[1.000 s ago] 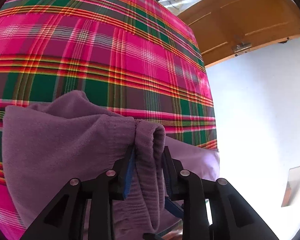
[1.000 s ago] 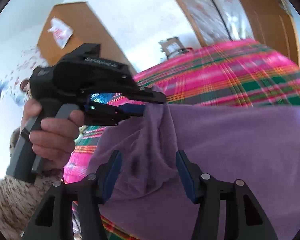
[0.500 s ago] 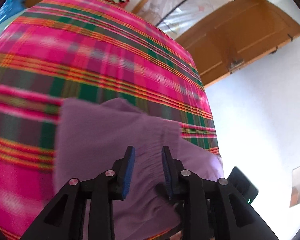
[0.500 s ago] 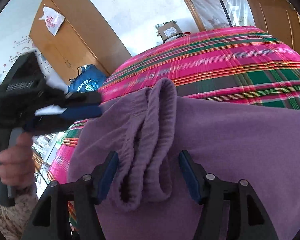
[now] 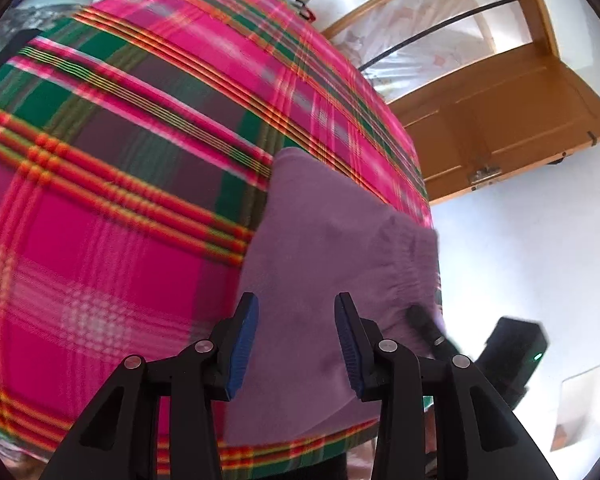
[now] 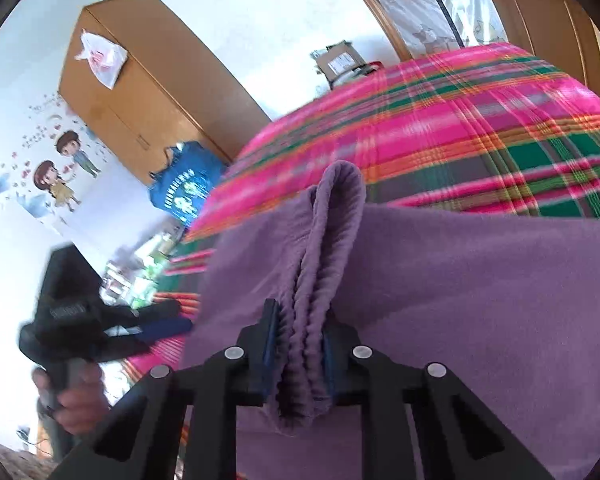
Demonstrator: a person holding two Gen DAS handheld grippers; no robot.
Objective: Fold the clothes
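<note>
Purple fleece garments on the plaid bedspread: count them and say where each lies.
1. The purple fleece garment lies on the pink-and-green plaid bedspread near its edge, its ribbed band bunched upward. Others may be hidden out of frame.

The right gripper [image 6: 298, 354] is closing, its fingers [image 6: 269, 346] pinching a bunched ridge of purple garment [image 6: 440, 280]. The left gripper [image 5: 296, 338], at nine o'clock, is opening with nothing clamped, a hand [image 6: 74, 394] gripping its handle.
</note>
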